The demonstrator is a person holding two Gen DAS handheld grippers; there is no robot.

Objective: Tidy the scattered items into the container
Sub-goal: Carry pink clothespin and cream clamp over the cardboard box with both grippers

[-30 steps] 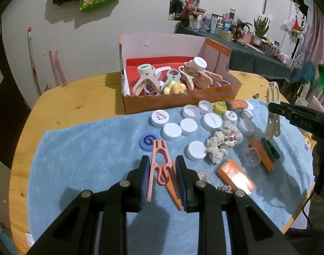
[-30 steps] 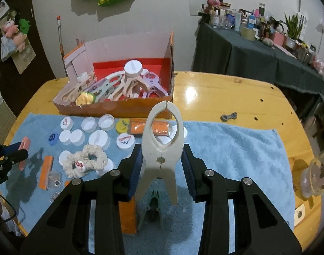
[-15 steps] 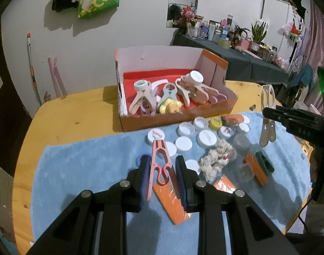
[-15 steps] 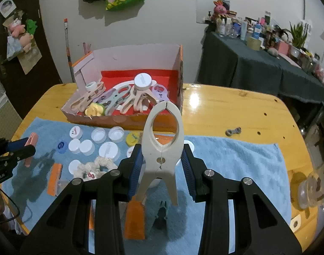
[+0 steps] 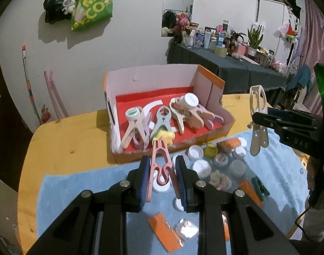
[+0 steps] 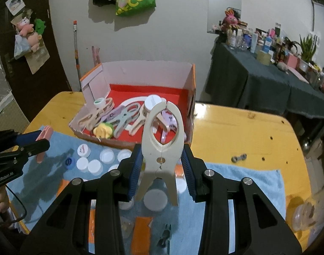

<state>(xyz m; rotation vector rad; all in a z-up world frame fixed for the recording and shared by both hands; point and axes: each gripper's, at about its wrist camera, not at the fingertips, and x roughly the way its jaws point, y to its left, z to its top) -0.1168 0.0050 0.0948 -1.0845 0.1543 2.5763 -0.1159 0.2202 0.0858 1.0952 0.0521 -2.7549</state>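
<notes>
Short of the box (image 5: 213, 135), both tongs clamped: left tongs (image 5: 163, 171) on pink peg (image 5: 161, 159), right tongs (image 6: 161, 165) on cream peg (image 6: 162, 146). Step: carry, approx. mid-task. Next: reach over box front wall, release w/ pegs inside.

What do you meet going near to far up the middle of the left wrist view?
Orange packet → left claw holding a pink clothespin → yellow toy inside the cardboard box → box's white back wall.

Pink clothespin (image 5: 161, 165) in left gripper (image 5: 163, 177)
</notes>
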